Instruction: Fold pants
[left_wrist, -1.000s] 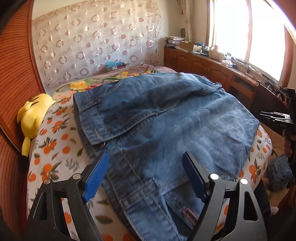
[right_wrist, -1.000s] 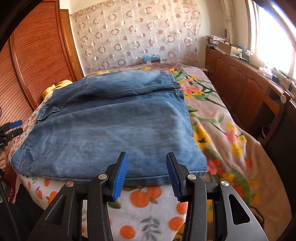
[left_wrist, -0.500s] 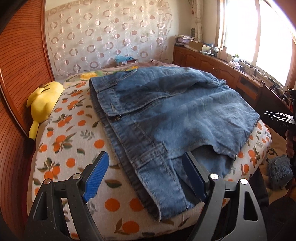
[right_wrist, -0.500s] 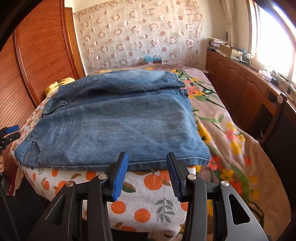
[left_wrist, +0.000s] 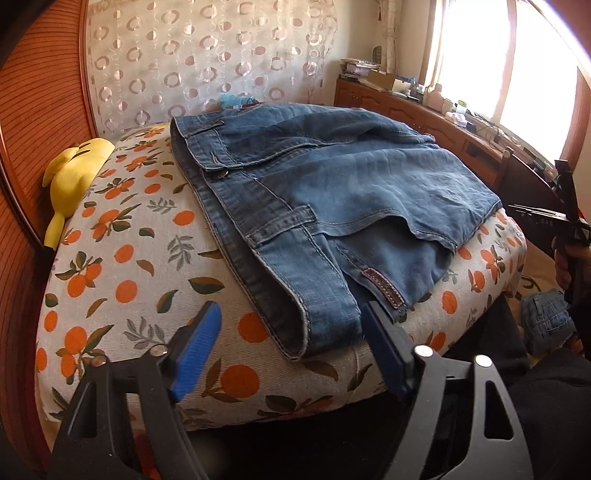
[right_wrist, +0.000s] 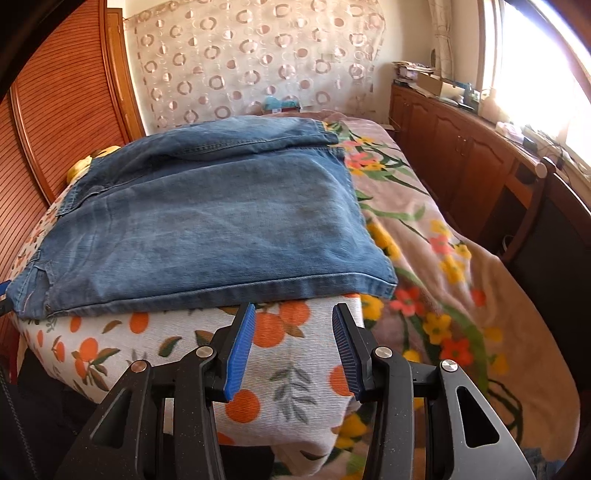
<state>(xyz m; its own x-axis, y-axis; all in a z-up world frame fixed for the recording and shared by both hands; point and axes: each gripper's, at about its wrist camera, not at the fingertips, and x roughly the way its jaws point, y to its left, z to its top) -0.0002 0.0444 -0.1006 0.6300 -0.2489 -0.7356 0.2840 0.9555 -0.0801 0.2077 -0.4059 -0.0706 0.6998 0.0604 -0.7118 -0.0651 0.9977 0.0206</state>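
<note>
Blue jeans (left_wrist: 351, 192) lie folded flat on the orange-print bed cover (left_wrist: 129, 258), waistband on the left side. My left gripper (left_wrist: 291, 314) hovers at the near waistband corner. Its jaws are closing, the denim corner shows between the blue pads (left_wrist: 199, 339), and neither pad presses on it. In the right wrist view the same jeans (right_wrist: 207, 221) end in a hem near the bed's front edge. My right gripper (right_wrist: 294, 308) stands open just short of that hem, with only bed cover between its fingers. The right gripper also shows at the far right of the left wrist view, held by a hand (left_wrist: 565, 258).
A yellow plush toy (left_wrist: 74, 173) lies against the wooden panel (left_wrist: 33, 110) on the left. A floral blanket (right_wrist: 443, 258) covers the bed's right half. Wooden cabinets (right_wrist: 461, 147) run under the window, with a chair (right_wrist: 546, 206) beside them. More denim (left_wrist: 546, 321) lies on the floor.
Both views have drawn back toward the bed's near edge. My left gripper slid off the jeans to the waistband corner and its jaws narrowed slightly. The right jaws kept their width.
</note>
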